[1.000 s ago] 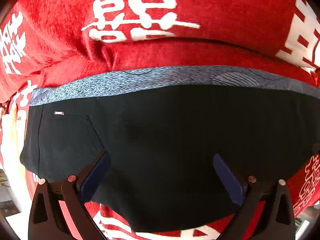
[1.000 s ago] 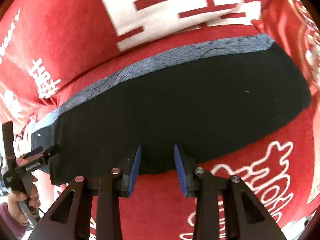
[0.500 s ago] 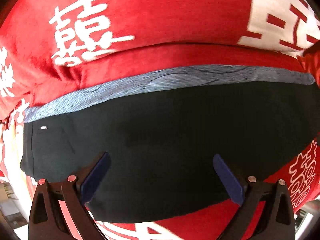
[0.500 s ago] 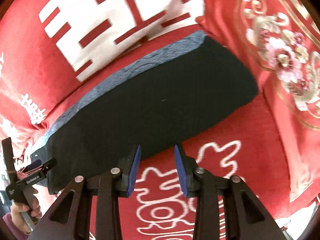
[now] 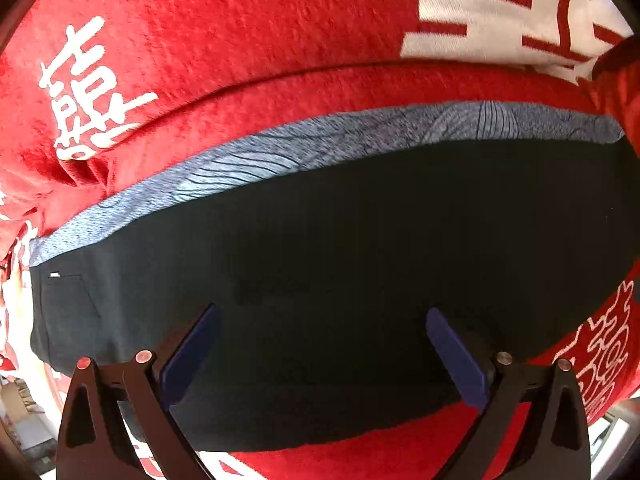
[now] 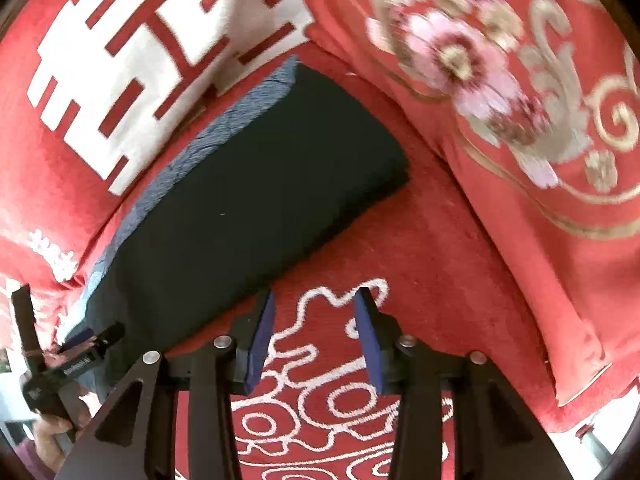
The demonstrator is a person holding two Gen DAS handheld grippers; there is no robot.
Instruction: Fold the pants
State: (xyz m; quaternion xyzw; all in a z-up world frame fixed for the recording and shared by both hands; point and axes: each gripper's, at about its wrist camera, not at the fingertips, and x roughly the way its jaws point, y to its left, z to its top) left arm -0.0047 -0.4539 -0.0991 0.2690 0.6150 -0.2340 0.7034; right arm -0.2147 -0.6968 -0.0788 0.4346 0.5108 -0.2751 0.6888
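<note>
The pants point(image 5: 340, 248) are dark, folded lengthwise into a long flat band with a blue-grey patterned strip point(image 5: 304, 152) along the far edge. They lie on a red blanket. My left gripper point(image 5: 320, 344) is wide open and empty, above the pants' near half. In the right wrist view the pants point(image 6: 248, 200) stretch from lower left to upper middle. My right gripper point(image 6: 312, 332) is open and empty over bare blanket, just right of the pants' near edge. The left gripper point(image 6: 72, 360) shows at the pants' far left end.
The red blanket point(image 5: 248, 40) with large white characters covers the surface. A red pillow or quilt point(image 6: 500, 92) with gold and pink flower embroidery rises at the right. The blanket's edge point(image 6: 580, 412) drops off at lower right.
My right gripper has swung right, off the pants onto bare blanket, its jaws at the same gap. My left gripper has shifted slightly right over the pants, still wide open.
</note>
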